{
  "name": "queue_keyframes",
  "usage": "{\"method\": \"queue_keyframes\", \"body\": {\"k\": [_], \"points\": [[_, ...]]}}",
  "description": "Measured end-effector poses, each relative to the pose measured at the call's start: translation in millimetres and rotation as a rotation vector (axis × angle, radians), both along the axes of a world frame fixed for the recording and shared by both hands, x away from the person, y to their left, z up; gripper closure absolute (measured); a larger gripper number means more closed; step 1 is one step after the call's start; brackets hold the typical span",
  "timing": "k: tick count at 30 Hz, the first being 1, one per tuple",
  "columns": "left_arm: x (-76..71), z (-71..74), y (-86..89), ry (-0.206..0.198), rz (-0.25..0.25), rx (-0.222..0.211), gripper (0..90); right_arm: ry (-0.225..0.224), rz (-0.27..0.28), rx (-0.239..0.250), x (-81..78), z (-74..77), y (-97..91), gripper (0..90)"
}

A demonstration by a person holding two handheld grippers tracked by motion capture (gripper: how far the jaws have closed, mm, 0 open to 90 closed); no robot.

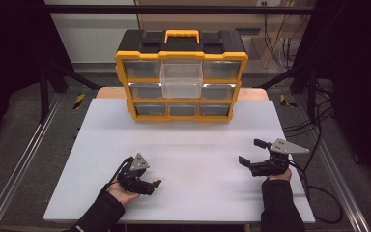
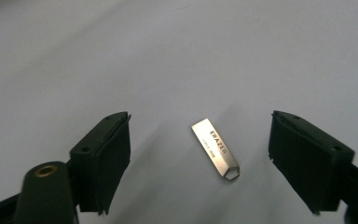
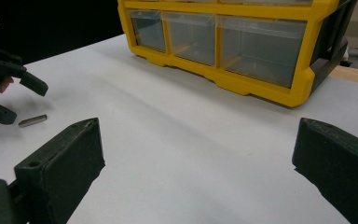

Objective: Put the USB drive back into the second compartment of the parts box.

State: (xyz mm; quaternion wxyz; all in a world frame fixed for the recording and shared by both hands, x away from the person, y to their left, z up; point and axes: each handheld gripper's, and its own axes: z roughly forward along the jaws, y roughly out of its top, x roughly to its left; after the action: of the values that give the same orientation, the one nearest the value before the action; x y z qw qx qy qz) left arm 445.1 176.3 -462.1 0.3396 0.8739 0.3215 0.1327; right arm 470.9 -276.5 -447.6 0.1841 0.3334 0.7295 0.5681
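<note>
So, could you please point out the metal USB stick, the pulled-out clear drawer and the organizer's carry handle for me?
USB stick (image 2: 214, 148): left gripper view, middle of its silver body.
Clear drawer (image 1: 181, 77): high view, its front face.
Carry handle (image 1: 181, 34): high view, the yellow top bar.

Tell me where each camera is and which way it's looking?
High view: sits above the person's side, looking forward and down at the white table and yellow drawer cabinet; both forearms, left tongs and right tongs show.
Left gripper view: rides the left tongs, looking down at a silver USB stick lying between its open black jaws.
Right gripper view: rides the right tongs, looking across the table toward the cabinet; its open jaws show.
Shared: the right gripper view also catches the USB stick and left tongs.
</note>
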Motion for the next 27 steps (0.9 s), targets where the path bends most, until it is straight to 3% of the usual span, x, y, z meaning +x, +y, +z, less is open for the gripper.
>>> {"method": "queue_keyframes", "body": {"k": [18,27], "points": [[-2.9,-2.1,-8.1,0.031,0.003,0.072,53.4,0.003,0.002,0.000,0.2,-0.2,0.1,2.1],[-3.1,-1.6,-10.5,0.052,0.016,0.070,62.7,0.004,0.002,-0.001,0.2,-0.1,0.0,2.1]]}}
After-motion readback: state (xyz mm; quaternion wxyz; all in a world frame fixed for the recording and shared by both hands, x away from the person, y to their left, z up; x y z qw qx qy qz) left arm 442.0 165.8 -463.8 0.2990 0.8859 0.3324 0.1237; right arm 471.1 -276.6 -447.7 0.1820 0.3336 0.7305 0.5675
